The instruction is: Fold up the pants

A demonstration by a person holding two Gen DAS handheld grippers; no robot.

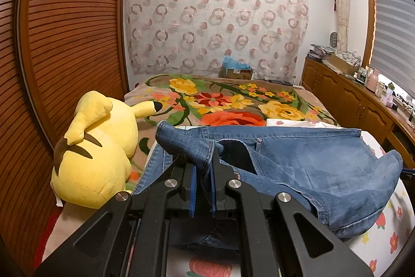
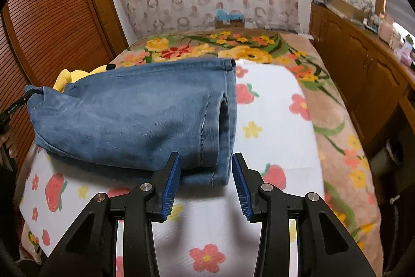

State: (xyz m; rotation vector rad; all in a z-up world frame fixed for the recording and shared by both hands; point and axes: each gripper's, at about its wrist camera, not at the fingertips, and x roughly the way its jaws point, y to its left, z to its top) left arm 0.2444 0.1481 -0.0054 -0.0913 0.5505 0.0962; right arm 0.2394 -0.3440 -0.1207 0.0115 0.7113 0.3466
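Jeans (image 2: 135,116) on bed, folded into short thick stack over white strawberry-print sheet (image 2: 267,105), floral blanket (image 2: 334,121) beyond and beside. Yellow plush toy (image 1: 96,155) at left edge of bed, just beside denim. Wooden cabinet (image 2: 363,64) along right wall.

Left tool (image 1: 203,178) pressed together, pinching bunched fold of denim at left corner of stack; fabric held raised off sheet, waistband rivet visible nearby in left wrist view. Right tool (image 2: 206,181) spread, jaws opening no further by the look of it, pads bare; near right corner of stack between them but untouched. Corner lay flat on sheet, seam edges roughly aligned.

Judged step: release of top fold, right side let go, left side not yet. Fold judged nearly done.

To finish well:
- lower left corner straight down onto layer beneath before letting go, not dropped from height, else bunched cloth likely to spring and skew stack
- match left edge to lower layer, as on right
- draw right tool back clear of denim without snagging hem
- smooth raised hump across top after release
- keep clear of plush toy when withdrawing left

Risk noted: stiff denim, thick at seams, apt to unfold if released while twisted.
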